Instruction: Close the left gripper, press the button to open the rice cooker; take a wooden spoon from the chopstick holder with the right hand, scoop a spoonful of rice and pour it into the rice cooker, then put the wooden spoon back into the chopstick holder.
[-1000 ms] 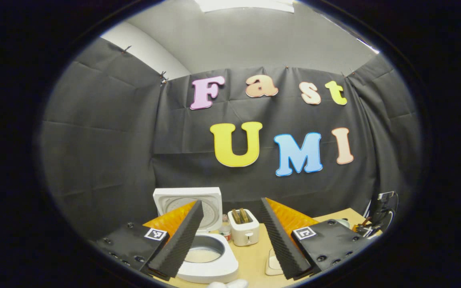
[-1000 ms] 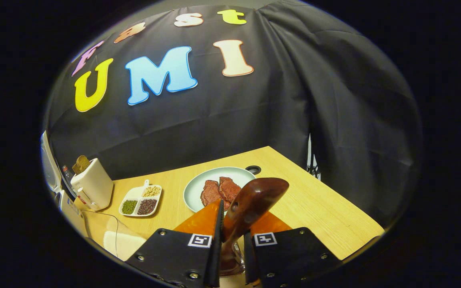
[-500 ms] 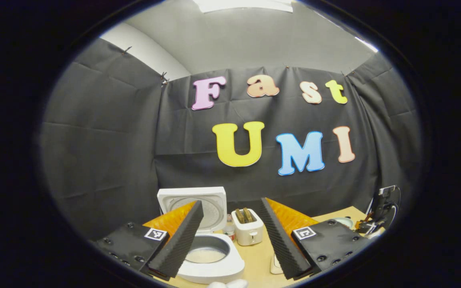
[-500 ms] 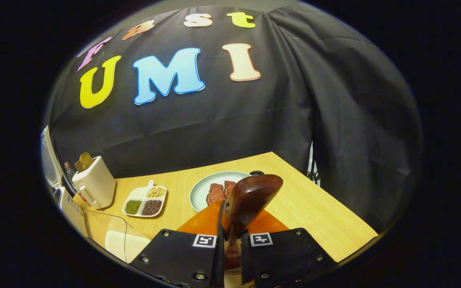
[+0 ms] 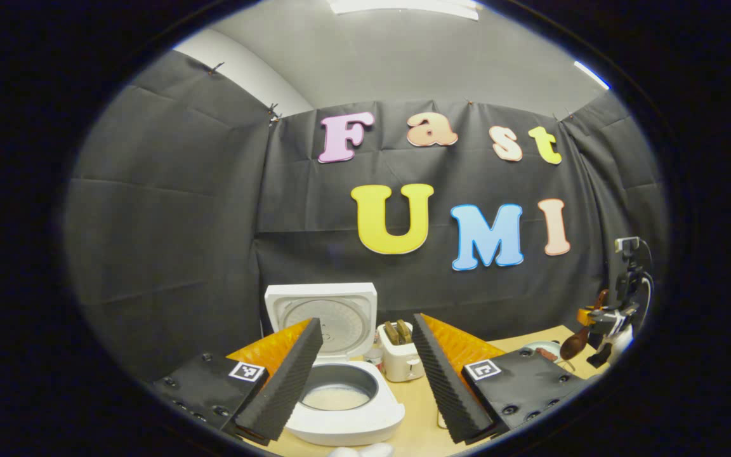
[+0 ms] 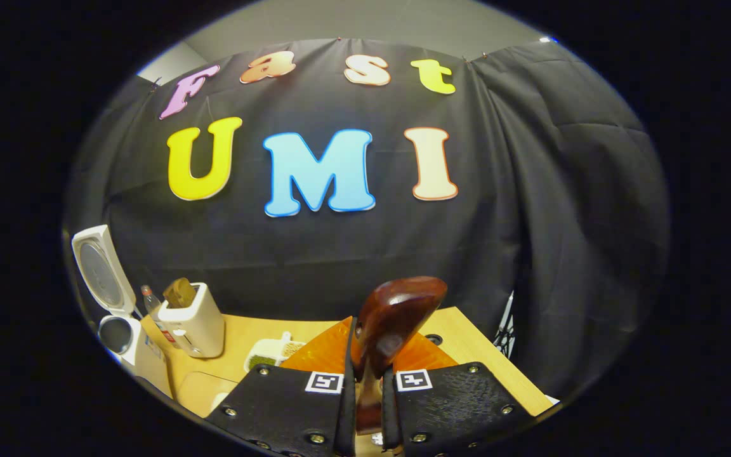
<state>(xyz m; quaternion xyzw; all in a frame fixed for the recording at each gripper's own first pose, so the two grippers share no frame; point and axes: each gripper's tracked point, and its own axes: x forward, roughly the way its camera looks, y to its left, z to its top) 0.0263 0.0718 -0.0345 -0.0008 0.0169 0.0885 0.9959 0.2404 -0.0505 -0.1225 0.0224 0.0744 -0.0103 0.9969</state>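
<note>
My right gripper [image 6: 365,406] pinches the wooden spoon [image 6: 391,317] by its handle, bowl upright above the table [image 6: 480,355]. My left gripper [image 5: 359,381] is spread wide before the rice cooker [image 5: 340,406], whose lid stands open, rice inside.

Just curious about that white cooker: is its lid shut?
No, the rice cooker lid stands raised, with the pot showing below.

Rice cooker [image 5: 346,412] open – dark wooden spoon [image 6: 394,324] upright.

Table [image 6: 467,346] bears rice cooker [image 5: 346,406], toaster [image 6: 197,317]
</note>
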